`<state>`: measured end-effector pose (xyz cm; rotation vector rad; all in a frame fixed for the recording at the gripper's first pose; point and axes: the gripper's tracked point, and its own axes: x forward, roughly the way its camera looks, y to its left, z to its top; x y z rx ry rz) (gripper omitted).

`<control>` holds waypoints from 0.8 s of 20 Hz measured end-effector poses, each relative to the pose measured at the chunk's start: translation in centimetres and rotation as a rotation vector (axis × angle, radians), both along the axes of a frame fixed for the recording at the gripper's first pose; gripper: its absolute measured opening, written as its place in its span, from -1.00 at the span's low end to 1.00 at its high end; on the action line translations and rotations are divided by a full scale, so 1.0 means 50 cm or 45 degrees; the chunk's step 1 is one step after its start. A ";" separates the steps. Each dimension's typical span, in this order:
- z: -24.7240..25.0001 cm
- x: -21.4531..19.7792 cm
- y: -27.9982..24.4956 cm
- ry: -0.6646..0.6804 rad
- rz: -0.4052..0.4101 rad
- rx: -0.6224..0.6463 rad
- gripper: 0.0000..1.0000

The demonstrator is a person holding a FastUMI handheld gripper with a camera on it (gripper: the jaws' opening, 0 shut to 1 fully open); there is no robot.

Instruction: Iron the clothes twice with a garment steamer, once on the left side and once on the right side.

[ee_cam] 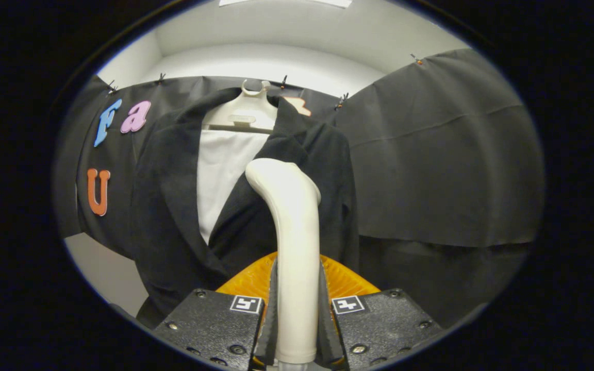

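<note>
The jaws clamp the steamer (292,232) by its smooth, rigid handle at lower centre; likely top-heavy and slippery. Beyond hangs the soft, limp jacket (173,206) on a hanger (245,111).

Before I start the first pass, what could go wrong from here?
The gripper is shut on the garment steamer, but only low on its handle; the long neck could twist in the jaws. The black jacket hangs loose on a hanger, so pressing may swing it. The head could also snag a lapel.
</note>
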<state>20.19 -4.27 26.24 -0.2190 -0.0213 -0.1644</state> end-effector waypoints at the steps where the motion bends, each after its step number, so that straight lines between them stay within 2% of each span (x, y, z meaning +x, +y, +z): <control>1: -0.010 -0.002 0.000 0.011 -0.006 -0.006 -0.27; 16: -0.175 -0.035 -0.040 0.187 -0.059 0.096 -0.27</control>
